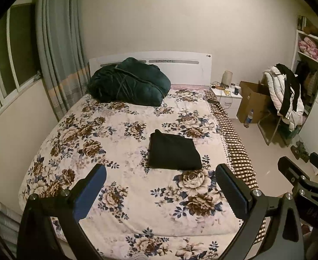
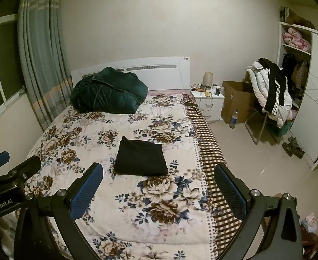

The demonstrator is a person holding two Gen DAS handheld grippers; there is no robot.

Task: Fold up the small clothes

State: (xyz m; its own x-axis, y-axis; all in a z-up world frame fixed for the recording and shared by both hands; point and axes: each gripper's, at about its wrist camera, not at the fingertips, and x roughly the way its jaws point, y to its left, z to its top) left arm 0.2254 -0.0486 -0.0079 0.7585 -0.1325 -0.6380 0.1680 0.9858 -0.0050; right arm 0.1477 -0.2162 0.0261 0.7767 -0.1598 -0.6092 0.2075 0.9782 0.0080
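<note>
A black garment (image 1: 174, 150) lies folded into a flat rectangle on the floral blanket (image 1: 107, 130) of the bed; it also shows in the right wrist view (image 2: 140, 157). My left gripper (image 1: 161, 191) is open and empty, held above the foot of the bed, well short of the garment. My right gripper (image 2: 159, 189) is open and empty too, beside it on the right. The right gripper shows at the right edge of the left wrist view (image 1: 297, 173), and the left gripper at the left edge of the right wrist view (image 2: 11, 164).
A dark green quilt (image 1: 128, 82) is bundled at the headboard. A white nightstand (image 1: 226, 96), a cardboard box (image 1: 252, 100), a bottle (image 1: 249, 119) and a chair piled with jackets (image 1: 284, 93) stand right of the bed. A wardrobe (image 2: 310, 99) is at far right, curtains (image 1: 59, 49) at left.
</note>
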